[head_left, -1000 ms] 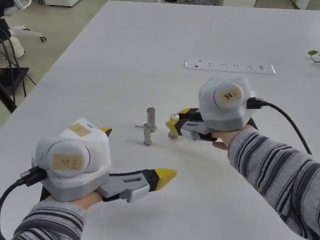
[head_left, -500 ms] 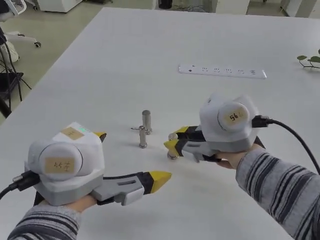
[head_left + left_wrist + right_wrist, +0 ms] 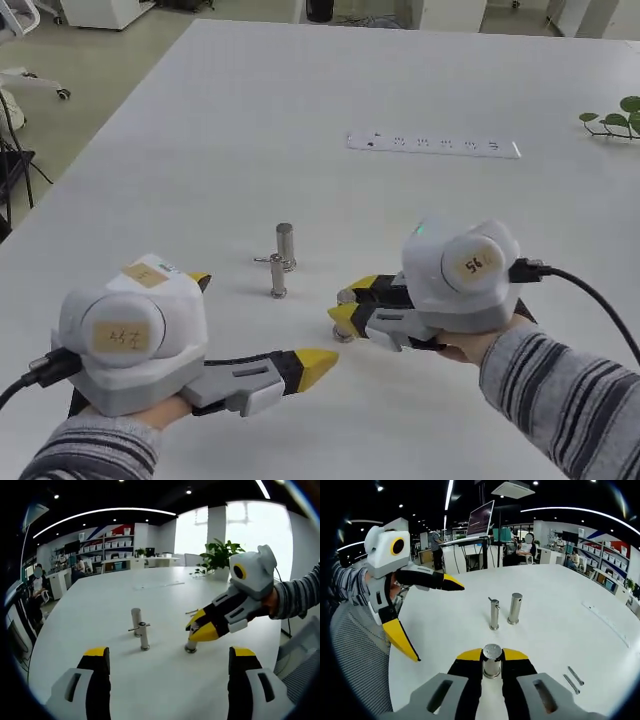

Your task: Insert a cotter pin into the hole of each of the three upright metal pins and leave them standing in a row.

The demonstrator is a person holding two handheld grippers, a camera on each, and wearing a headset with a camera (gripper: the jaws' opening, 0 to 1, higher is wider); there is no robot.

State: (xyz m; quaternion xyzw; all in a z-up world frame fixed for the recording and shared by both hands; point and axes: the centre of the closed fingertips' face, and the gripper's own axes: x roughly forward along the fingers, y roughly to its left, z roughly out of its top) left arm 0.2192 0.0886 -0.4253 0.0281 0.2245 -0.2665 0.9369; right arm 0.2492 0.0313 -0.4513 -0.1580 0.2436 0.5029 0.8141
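We find the right gripper [image 3: 350,303] at centre right of the head view, jaws clenched on the gripped metal pin [image 3: 344,331]. In the right gripper view the yellow fingertips [image 3: 470,654] clamp that pin [image 3: 492,661] from both sides, just below its round head. It stands upright. In the left gripper view its foot [image 3: 190,647] appears to meet the table [image 3: 100,605].

The left gripper [image 3: 260,320] sits at lower left of the head view, jaws spread wide and grasping nothing. In its own view the two fingertips [image 3: 95,652] stand well apart over bare table.

Two more pins stand upright at frame centre of the head view, left of the right gripper and apart from it. The near metal pin [image 3: 277,275] carries a cotter pin [image 3: 263,260] through its upper end, projecting to the left. The far metal pin [image 3: 285,243] stands just behind it; we see nothing through its hole [image 3: 518,596].

Two loose cotter pins [image 3: 571,676] lie flat at lower right of the right gripper view.

A power strip [image 3: 433,145] lies at upper centre of the head view, a plant [image 3: 612,118] at the right edge.
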